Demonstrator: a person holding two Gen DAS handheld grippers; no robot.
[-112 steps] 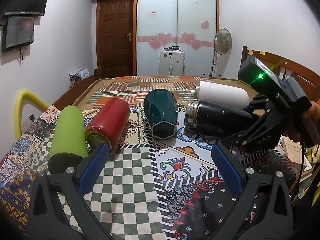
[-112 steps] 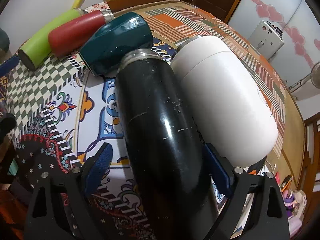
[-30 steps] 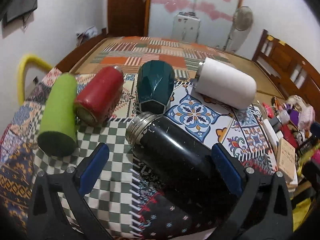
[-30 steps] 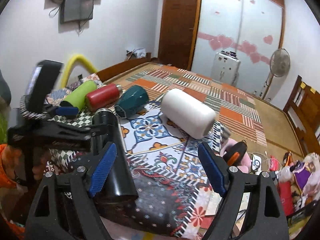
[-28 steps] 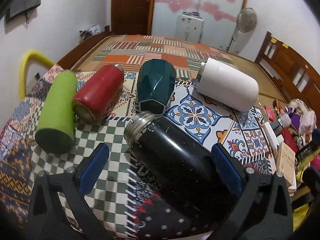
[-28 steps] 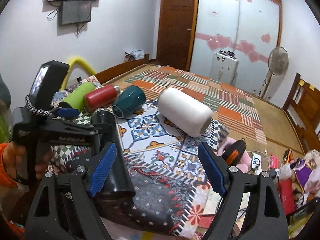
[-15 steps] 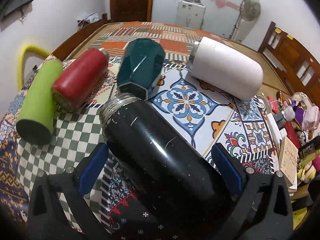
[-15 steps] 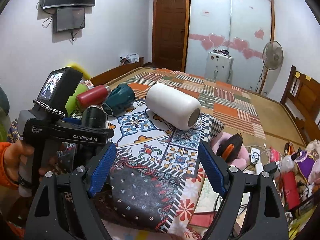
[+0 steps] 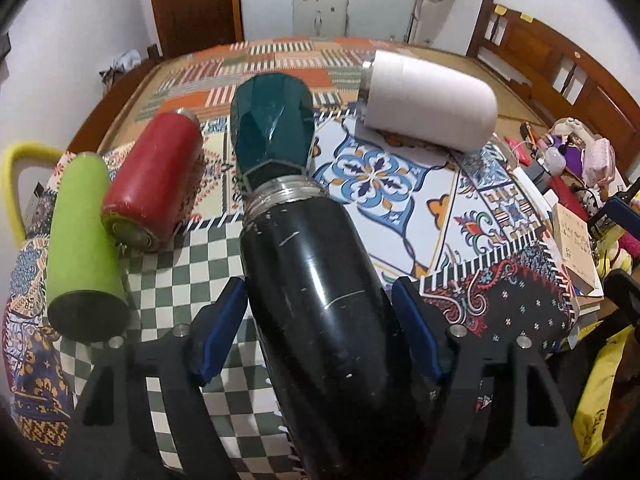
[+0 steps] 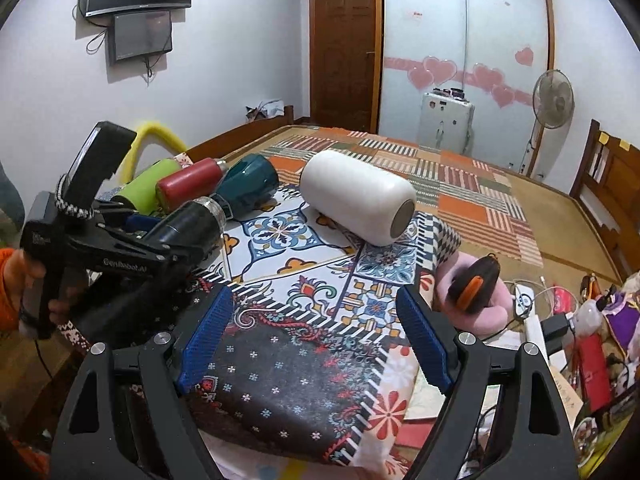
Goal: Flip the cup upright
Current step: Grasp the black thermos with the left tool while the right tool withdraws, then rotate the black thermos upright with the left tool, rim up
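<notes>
A black metal flask (image 9: 316, 300) lies between the fingers of my left gripper (image 9: 320, 332), its silver threaded mouth pointing away from me. The blue pads press its sides, so the gripper is shut on it. In the right wrist view the flask (image 10: 192, 220) is held tilted, mouth raised, above the patterned cloth (image 10: 280, 364). My right gripper (image 10: 312, 344) is open and empty, off to the right of the flask above the cloth's near edge.
A green cup (image 9: 80, 240), a red flask (image 9: 156, 184), a teal faceted cup (image 9: 272, 128) and a white cup (image 9: 428, 100) lie on their sides on the cloth. Clutter and a box (image 9: 576, 248) sit at the right; a pink cushion (image 10: 476, 304) lies beside the cloth.
My left gripper has closed in on the black flask and shut on it, lifting its mouth end. My right gripper let go earlier and has drawn back to the right.
</notes>
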